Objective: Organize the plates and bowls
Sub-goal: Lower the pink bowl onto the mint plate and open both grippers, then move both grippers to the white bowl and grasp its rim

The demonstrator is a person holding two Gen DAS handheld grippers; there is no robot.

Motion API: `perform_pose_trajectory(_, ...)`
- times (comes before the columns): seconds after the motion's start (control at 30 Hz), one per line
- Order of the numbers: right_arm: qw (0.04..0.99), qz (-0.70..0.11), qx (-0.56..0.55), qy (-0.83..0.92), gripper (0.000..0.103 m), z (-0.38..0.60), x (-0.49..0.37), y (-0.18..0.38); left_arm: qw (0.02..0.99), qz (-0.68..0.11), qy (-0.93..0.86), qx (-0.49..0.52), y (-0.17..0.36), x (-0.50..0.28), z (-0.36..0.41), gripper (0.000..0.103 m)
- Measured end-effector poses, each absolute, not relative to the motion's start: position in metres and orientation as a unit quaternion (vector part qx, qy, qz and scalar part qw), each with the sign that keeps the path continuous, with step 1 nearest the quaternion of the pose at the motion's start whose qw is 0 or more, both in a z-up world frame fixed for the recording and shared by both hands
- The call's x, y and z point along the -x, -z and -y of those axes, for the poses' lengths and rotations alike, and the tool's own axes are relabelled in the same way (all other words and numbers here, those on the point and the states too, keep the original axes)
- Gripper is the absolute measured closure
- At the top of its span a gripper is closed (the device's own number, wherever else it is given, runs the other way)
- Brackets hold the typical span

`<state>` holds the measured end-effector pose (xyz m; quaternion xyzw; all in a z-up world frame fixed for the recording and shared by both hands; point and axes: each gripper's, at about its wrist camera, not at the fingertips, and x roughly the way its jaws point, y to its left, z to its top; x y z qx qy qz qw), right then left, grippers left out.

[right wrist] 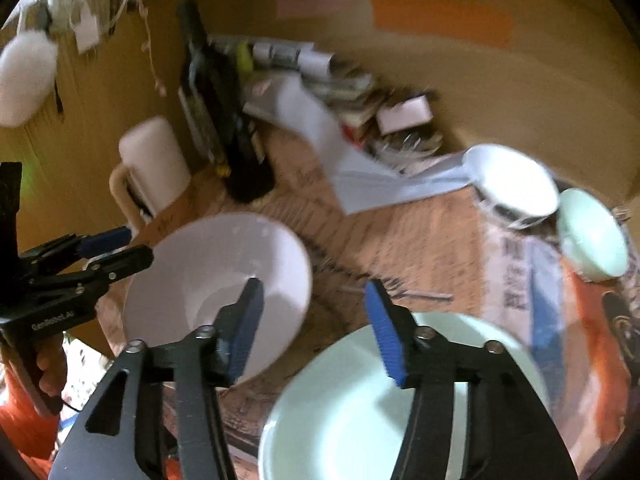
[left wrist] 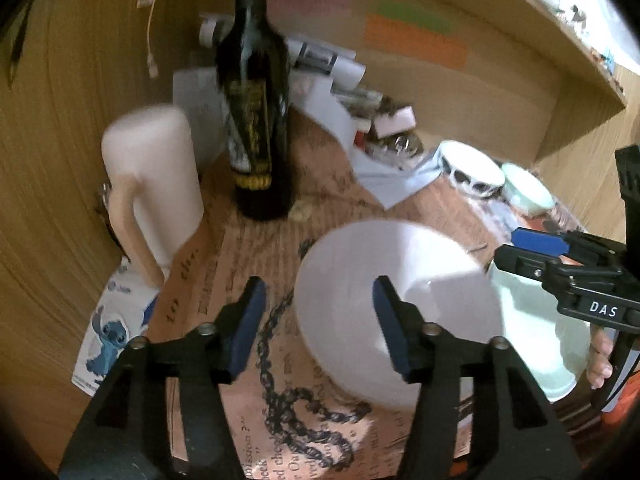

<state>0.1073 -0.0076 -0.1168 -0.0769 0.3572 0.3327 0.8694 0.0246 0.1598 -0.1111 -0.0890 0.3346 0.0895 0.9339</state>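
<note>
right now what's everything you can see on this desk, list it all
white bowl: 1, white, centre of the desk, under the left fingers
green plate: 1, pale green, right of the white bowl, under the right fingers
patterned bowl: 1, white with dark pattern, back right
green bowl: 1, pale green, right beside the patterned bowl
bottle: 1, dark, back left
jug: 1, cream, left of the bottle
papers: a heap, mostly white, at the back
left gripper: open, blue pads, holds nothing
right gripper: open, blue pads, holds nothing
</note>
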Motion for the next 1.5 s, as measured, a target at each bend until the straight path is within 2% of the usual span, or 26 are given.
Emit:
perform_pose_trajectory(0.17,0.89,-0.327,0.056,-0.314,0.044,0.038,-0.113,0.096,0.945,-0.307,-0.085,0.08,0.085,-0.029,-0.143,0.027)
perform_pose_trajectory(0.23,0.899,-0.313,0.05,-0.301,0.044,0.054,-0.117,0.087,0.949,-0.295,-0.079,0.074,0.077,-0.031,-0.135,0.014)
perform_pose_trajectory(0.33,0.91,-0.298,0.042,-0.286,0.04,0.073,-0.123,0.079,0.957,-0.275,-0.071,0.066,0.063,-0.039,-0.12,0.009)
perform_pose_trajectory(0.4,0.918,-0.286,0.036,-0.274,0.036,0.086,-0.127,0.073,0.959,-0.27,-0.059,0.058,0.056,-0.048,-0.108,0.008)
perform_pose_trajectory(0.63,0.933,-0.264,0.017,-0.243,0.035,0.129,-0.149,0.062,0.961,-0.272,-0.022,0.039,0.041,-0.095,-0.065,0.008)
perform_pose_trajectory(0.97,0.94,-0.255,-0.003,-0.227,0.035,0.16,-0.192,0.058,0.942,-0.333,-0.023,0.038,0.055,-0.193,-0.024,0.008)
perform_pose_trajectory(1.43,0.918,-0.33,-0.028,-0.218,0.035,0.163,-0.26,0.11,0.893,-0.447,-0.045,0.041,0.107,-0.314,-0.013,0.008)
perform_pose_trajectory(1.5,0.916,-0.337,-0.031,-0.216,0.035,0.165,-0.266,0.116,0.888,-0.455,-0.049,0.037,0.114,-0.326,-0.013,0.012)
